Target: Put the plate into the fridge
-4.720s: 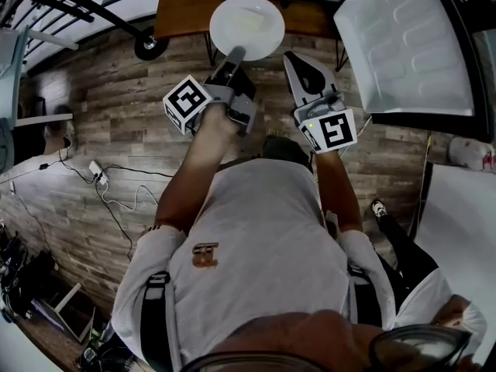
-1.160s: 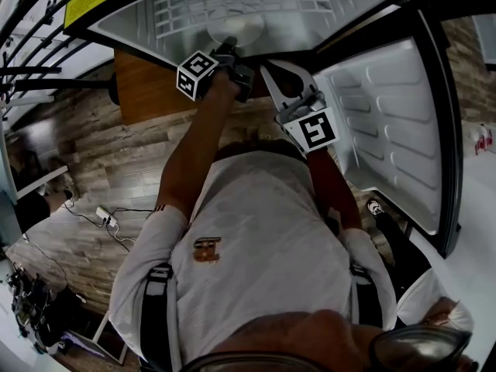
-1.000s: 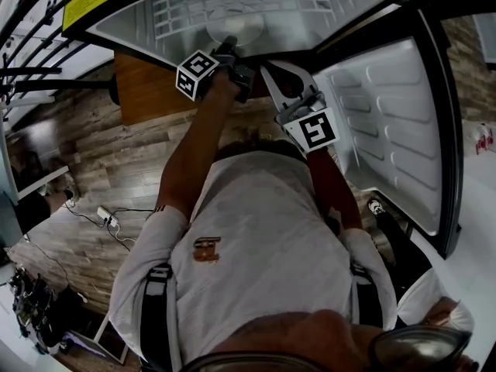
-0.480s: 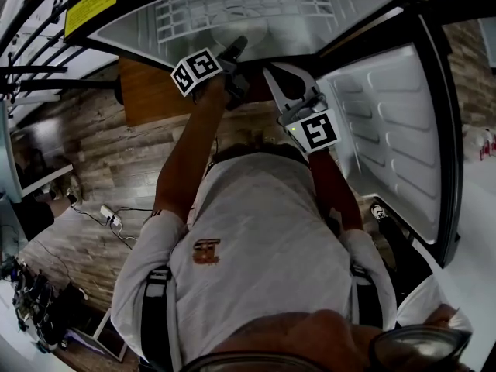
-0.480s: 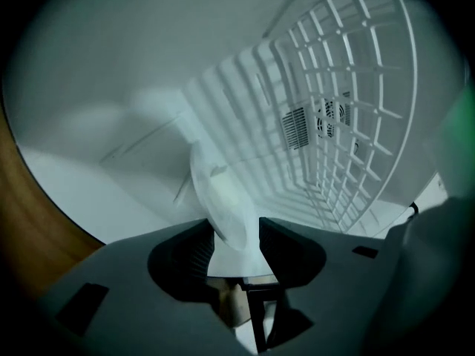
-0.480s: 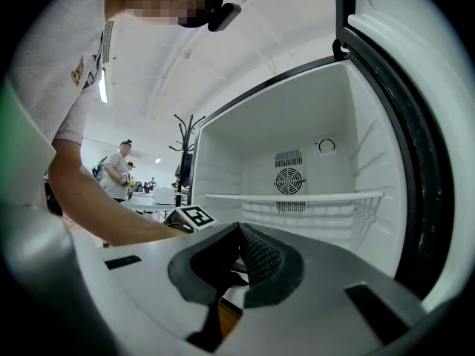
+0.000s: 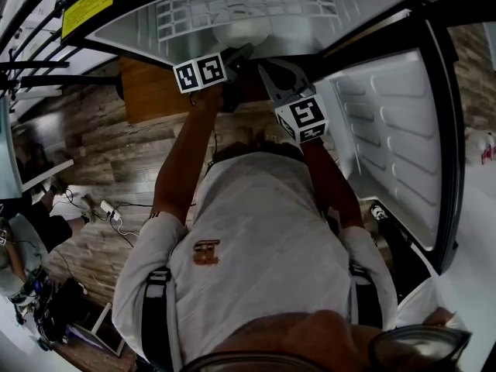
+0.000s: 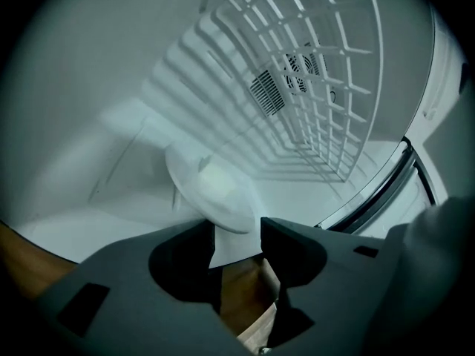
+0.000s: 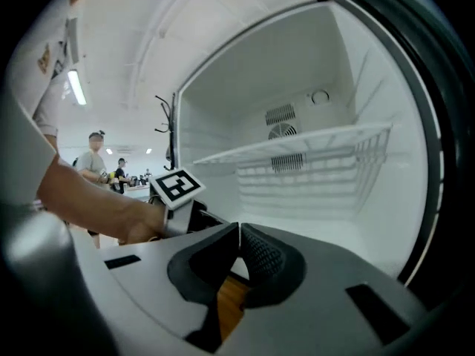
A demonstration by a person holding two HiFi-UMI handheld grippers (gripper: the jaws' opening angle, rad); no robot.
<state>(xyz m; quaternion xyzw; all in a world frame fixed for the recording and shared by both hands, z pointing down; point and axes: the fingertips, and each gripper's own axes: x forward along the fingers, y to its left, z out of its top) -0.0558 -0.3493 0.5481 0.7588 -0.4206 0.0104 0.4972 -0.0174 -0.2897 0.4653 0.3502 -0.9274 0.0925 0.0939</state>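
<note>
The white plate [image 7: 242, 31] [image 8: 211, 191] lies on the floor of the open fridge [image 8: 334, 191], under the wire shelf [image 8: 319, 87]. My left gripper [image 7: 239, 53] [image 8: 236, 232] sits right at the plate's near rim. Its jaws are opening, with a clear gap between them; the rim shows just past the tips and neither pad presses on it. My right gripper [image 7: 269, 70] [image 9: 239, 232] hovers beside it at the fridge mouth, shut and empty. The left gripper's marker cube [image 9: 174, 186] shows in the right gripper view.
The fridge door [image 7: 395, 122] stands swung open on the right. A wire shelf [image 7: 248, 6] [image 9: 297, 150] spans the compartment above the plate. A wooden table [image 7: 147, 91] stands left of the fridge on the plank floor. People stand far off [image 9: 93, 162].
The left gripper's jaws have parted and let go of the plate, which now rests on the fridge floor. Both grippers have shifted slightly, and the left marker cube has turned.
</note>
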